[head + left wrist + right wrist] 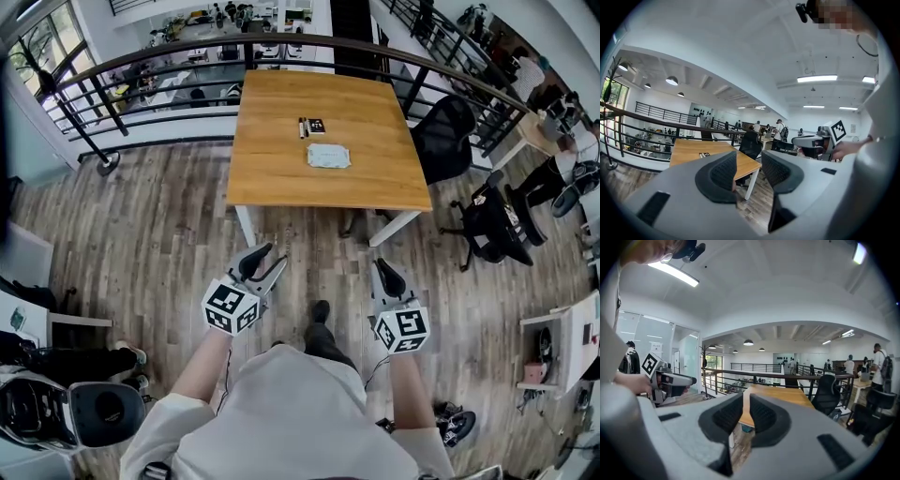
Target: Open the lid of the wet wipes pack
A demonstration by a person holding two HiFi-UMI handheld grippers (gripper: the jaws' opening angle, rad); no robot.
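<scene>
The wet wipes pack [328, 157], pale and flat, lies near the middle of the wooden table [281, 178], lid down as far as I can tell. Both grippers hang over the floor, well short of the table's near edge. My left gripper [277, 255] is open with nothing between its jaws; in the left gripper view [749, 171] the table [689, 151] shows beyond them. My right gripper [381, 265] has its fingers drawn together and holds nothing. The right gripper view [746, 413] looks along them at the table [780, 394]; the pack is not discernible there.
A small black card with a pen [312, 126] lies behind the pack. Black office chairs stand right of the table [445, 131] and further right [492, 225]. A curved railing [187, 61] runs behind the table. More furniture [94, 412] is at my lower left.
</scene>
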